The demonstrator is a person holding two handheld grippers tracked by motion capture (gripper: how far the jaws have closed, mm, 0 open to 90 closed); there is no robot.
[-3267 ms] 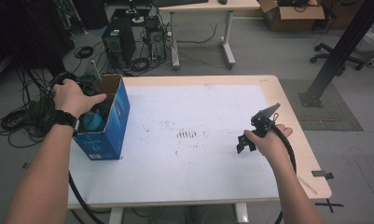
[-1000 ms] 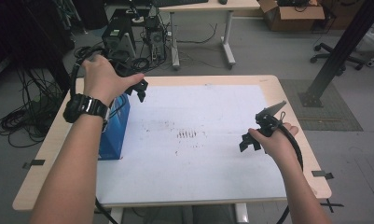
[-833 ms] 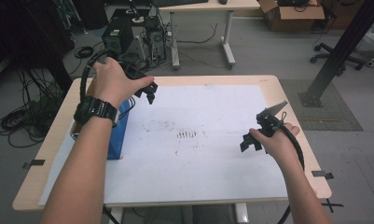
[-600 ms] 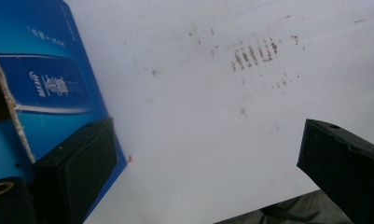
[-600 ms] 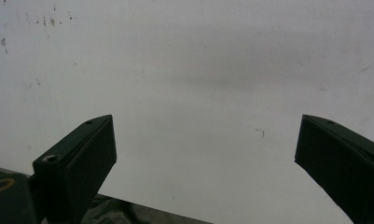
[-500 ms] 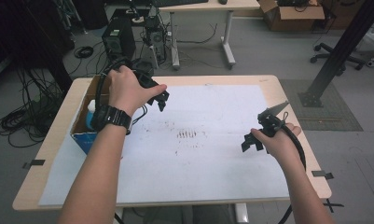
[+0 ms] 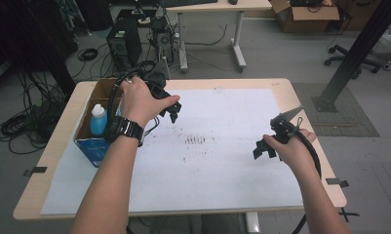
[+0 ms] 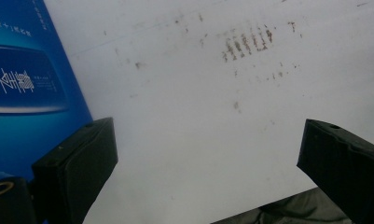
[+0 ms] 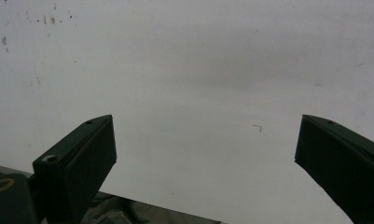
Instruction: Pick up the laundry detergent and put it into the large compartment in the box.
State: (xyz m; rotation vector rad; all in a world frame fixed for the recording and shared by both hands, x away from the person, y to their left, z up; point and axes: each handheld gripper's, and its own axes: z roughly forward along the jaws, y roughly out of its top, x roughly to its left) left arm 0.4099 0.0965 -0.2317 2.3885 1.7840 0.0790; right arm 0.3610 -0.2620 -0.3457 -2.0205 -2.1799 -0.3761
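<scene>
Blue cardboard box sits at the table's left edge, a blue-capped bottle inside, seen from the high view. Left gripper, jaws spread and empty, hovers just right of it. Right gripper, likewise agape, hangs over white paper.

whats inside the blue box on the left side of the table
A bottle with a white cap and light blue body stands inside the blue cardboard box. The left forearm and the box walls hide the rest of the interior.
</scene>
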